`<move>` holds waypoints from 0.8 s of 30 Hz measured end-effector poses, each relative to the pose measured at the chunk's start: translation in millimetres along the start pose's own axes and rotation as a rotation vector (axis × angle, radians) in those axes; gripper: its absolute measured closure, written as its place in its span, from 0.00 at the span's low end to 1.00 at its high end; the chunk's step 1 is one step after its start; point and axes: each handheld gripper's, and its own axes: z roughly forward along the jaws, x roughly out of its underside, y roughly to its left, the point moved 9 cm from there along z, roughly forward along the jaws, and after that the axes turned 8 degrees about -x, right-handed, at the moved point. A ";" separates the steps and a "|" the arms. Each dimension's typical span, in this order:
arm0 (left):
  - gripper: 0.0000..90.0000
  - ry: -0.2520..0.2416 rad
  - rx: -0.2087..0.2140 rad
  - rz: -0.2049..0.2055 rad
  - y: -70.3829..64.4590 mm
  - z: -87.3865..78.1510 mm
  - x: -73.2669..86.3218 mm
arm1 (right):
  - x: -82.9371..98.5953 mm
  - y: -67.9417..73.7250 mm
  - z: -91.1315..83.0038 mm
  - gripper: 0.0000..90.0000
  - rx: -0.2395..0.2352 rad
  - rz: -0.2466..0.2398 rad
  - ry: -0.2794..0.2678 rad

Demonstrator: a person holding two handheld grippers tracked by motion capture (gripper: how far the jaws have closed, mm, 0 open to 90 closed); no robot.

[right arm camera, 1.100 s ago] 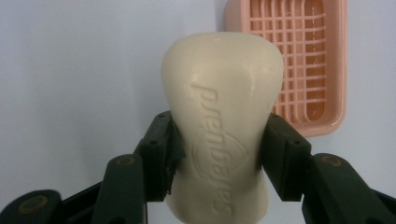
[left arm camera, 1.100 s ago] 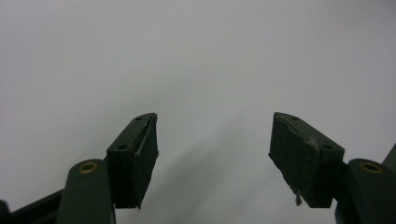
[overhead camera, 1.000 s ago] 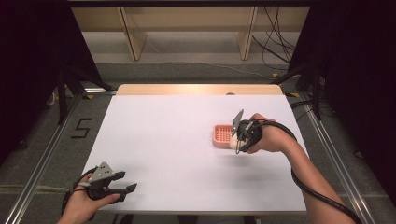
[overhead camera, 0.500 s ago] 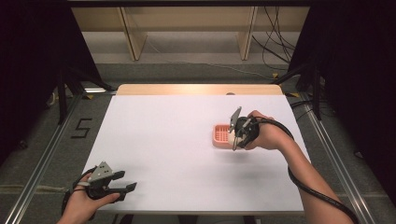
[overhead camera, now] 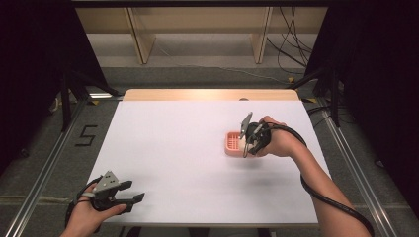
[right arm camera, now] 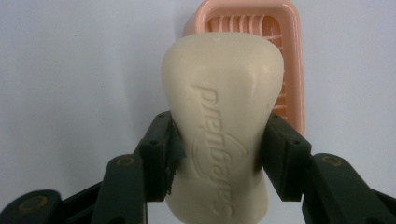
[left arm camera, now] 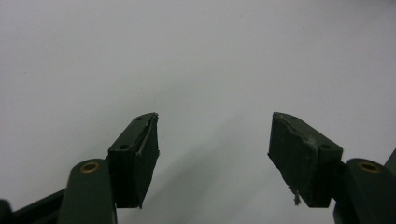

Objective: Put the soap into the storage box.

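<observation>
A cream bar of soap [right arm camera: 224, 112] with embossed lettering is clamped between the jaws of my right gripper [right arm camera: 217, 154], held over a pink slatted soap dish [right arm camera: 289, 51]. In the high view the right gripper [overhead camera: 245, 143] hangs just above the pink soap dish [overhead camera: 231, 143] at the table's right middle. My left gripper [overhead camera: 133, 200] rests near the front left corner of the table, its jaws wide apart with nothing between them. The left gripper [left arm camera: 212, 154] faces bare white table.
The white table top [overhead camera: 178, 143] has a wooden strip [overhead camera: 207, 95] along its far edge. Wooden shelving legs and cables stand on the floor beyond. A cable [overhead camera: 326, 197] trails from the right gripper along the forearm.
The right gripper with the soap has shifted slightly toward the far side, staying over the pink dish. The left gripper has not moved.
</observation>
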 end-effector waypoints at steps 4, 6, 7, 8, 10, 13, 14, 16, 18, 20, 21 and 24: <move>0.36 0.001 -0.002 -0.023 -1.1 -0.2 -0.2 | -0.6 -3.7 0.2 0.56 0.005 -0.015 0.000; 0.36 -0.007 0.001 -0.038 -2.0 0.7 -0.9 | -2.4 -3.3 -0.7 0.56 0.009 -0.010 0.002; 0.36 -0.002 0.001 -0.029 -1.2 0.3 -0.4 | -3.8 -5.2 -0.8 0.56 0.017 -0.031 -0.004; 0.36 0.002 -0.012 -0.027 0.4 0.5 0.1 | -4.9 -6.2 -0.6 0.56 0.021 -0.041 -0.010; 0.36 0.008 -0.012 -0.020 0.8 0.7 0.7 | -3.3 -3.5 -0.4 0.56 0.019 0.012 0.000; 0.36 0.005 -0.020 -0.013 1.6 1.3 0.4 | -4.6 -5.6 0.1 0.56 0.024 0.000 -0.004; 0.36 0.009 -0.010 -0.020 0.4 0.5 0.5 | -5.6 -7.7 0.4 0.56 0.034 -0.020 -0.011; 0.36 0.003 -0.012 -0.021 0.7 0.2 0.0 | -4.5 -6.0 0.1 0.56 0.027 0.009 0.002; 0.36 -0.015 -0.007 -0.027 1.1 1.1 -1.1 | -7.2 -9.1 1.2 0.56 0.032 -0.034 -0.018; 0.36 0.007 -0.001 -0.020 1.3 0.1 0.8 | -7.0 -10.0 1.3 0.56 0.043 -0.024 -0.013; 0.36 0.011 -0.002 -0.006 2.1 -0.3 1.2 | -7.2 -10.9 1.6 0.56 0.039 -0.037 -0.011; 0.36 0.005 -0.006 0.002 2.1 -0.4 0.5 | -6.9 -11.0 1.5 0.56 0.043 -0.018 -0.010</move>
